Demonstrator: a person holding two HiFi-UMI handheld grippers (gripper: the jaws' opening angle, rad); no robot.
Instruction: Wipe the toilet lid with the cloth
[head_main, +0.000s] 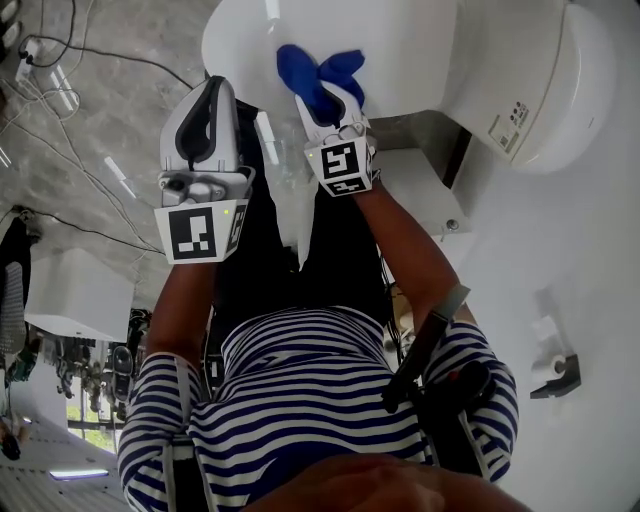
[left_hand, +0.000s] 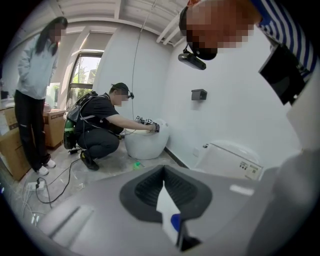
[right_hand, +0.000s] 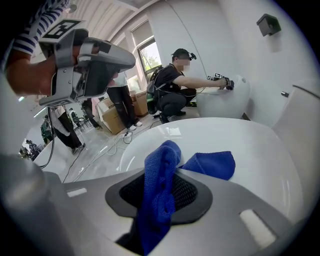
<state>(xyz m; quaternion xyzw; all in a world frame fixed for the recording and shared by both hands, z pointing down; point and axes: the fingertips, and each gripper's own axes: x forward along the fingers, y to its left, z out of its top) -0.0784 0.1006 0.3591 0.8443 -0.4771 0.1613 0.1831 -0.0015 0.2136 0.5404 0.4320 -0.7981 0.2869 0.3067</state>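
Blue cloth (head_main: 320, 78) is bunched and pinched in the R gripper (head_main: 330, 105), jaws clamped tight on it. One fold stands up out of the jaws, and a looser flap spills fwd onto the white toilet lid (head_main: 410, 45) just beyond the fingertips. The lid is closed, smooth and glossy, lying at the far side of the scene in front of the person. The toilet's bulkier white body (head_main: 545, 85) sits to the right, against a white wall. The L gripper (head_main: 212, 105) hangs just left of the R one, near the lid's left edge and not touching the cloth. Its jaws are drawn together w/ only a thin slit showing and nothing between them. Each gripper carries a cube w/ black-and-white square markers at its near end, L cube (head_main: 200, 232) and R cube (head_main: 345, 165). Bare forearms run back to a blue-and-white striped shirt (head_main: 310, 400) in the near foreground. Left of the toilet is grey speckled floor (head_main: 100, 110) w/ dark cables across it. Farther off, the R gripper view shows another person (right_hand: 175, 87) crouching w/ arms out to a second white toilet (right_hand: 227, 102), and cardboard boxes (right_hand: 117, 112) behind.
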